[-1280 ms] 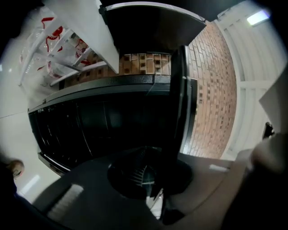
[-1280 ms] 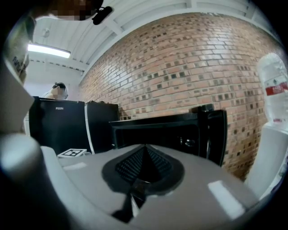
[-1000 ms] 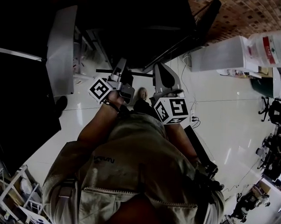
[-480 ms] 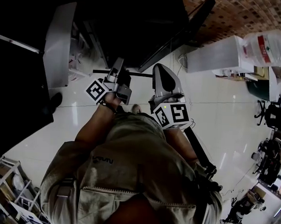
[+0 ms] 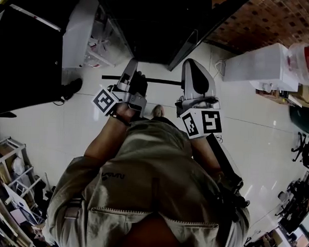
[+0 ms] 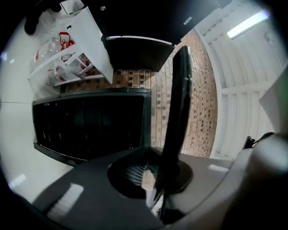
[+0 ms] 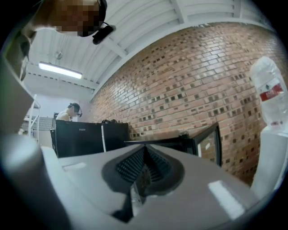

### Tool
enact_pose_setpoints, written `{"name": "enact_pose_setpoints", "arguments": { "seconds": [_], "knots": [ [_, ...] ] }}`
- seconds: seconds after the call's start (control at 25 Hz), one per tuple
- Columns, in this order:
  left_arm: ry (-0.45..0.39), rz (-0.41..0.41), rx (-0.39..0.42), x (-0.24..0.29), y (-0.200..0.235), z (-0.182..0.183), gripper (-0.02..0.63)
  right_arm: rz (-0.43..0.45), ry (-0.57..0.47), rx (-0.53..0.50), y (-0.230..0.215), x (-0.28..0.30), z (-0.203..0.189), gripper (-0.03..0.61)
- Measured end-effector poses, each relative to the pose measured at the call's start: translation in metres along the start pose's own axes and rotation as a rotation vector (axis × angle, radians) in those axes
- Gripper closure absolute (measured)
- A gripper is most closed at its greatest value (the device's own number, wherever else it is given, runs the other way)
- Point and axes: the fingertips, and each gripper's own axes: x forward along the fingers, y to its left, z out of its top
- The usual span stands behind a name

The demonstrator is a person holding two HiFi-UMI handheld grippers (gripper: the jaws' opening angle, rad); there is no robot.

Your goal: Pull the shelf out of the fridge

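**Head view.** The left gripper (image 5: 131, 76) grips the shelf (image 5: 151, 80), which shows edge-on as a thin dark bar across the middle of the frame. The shelf lies over pale floor, just below the black fridge (image 5: 148, 23) at top centre. It looks clear of the cabinet mouth, though whether any edge sits inside cannot be told. The right gripper (image 5: 193, 68) is beside the bar's right end; contact is unclear.
- Judgement: one pinch at one end carries a long, thin panel, so hold it firm and level.
- Watch the white door liner (image 5: 79, 30) at upper left.
- A second support at the free end would steady it.

The glossy white tile floor (image 5: 52, 121) is hard on a dropped shelf. A water dispenser (image 5: 259, 66) stands at upper right.

**Left gripper view.** The left gripper (image 6: 153, 177) is pressed onto the shelf (image 6: 177, 103), which rises dark from the jaws to upper centre. Door racks (image 6: 67, 58) are at upper left.

**Right gripper view.** The right gripper (image 7: 137, 179) has its jaws pressed together with nothing between them. A brick wall (image 7: 193, 81) fills the centre, with a water bottle (image 7: 270, 94) at the right edge. Black fridges (image 7: 85, 134) and a distant person (image 7: 69, 112) are at the left.
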Motion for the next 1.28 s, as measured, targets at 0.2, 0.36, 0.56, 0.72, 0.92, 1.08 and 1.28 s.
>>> {"name": "enact_pose_setpoints", "arguments": {
  "seconds": [0.2, 0.36, 0.56, 0.72, 0.92, 1.08, 1.28],
  "knots": [
    [-0.002, -0.008, 0.014, -0.027, -0.016, -0.001, 0.589, 0.004, -0.036, -0.010, 0.012, -0.011, 0.022, 0.577],
    [0.018, -0.031, -0.007, -0.041, -0.030, 0.004, 0.589, -0.015, -0.045, -0.029, 0.032, -0.017, 0.027, 0.577],
    [0.069, -0.047, -0.025, -0.062, -0.040, 0.016, 0.589, -0.066, -0.036, -0.032, 0.063, -0.025, 0.020, 0.578],
    [0.091, -0.055, -0.040, -0.071, -0.043, 0.027, 0.588, -0.086, -0.027, -0.046, 0.084, -0.029, 0.017, 0.577],
    [0.102, -0.068, -0.046, -0.071, -0.046, 0.030, 0.588, -0.107, -0.029, -0.054, 0.091, -0.038, 0.016, 0.578],
    [0.095, -0.084, -0.056, -0.070, -0.051, 0.034, 0.588, -0.120, -0.024, -0.080, 0.094, -0.042, 0.017, 0.578],
    [0.081, -0.098, -0.064, -0.066, -0.057, 0.035, 0.588, -0.103, -0.009, -0.089, 0.094, -0.041, 0.019, 0.578]
  ]
}}
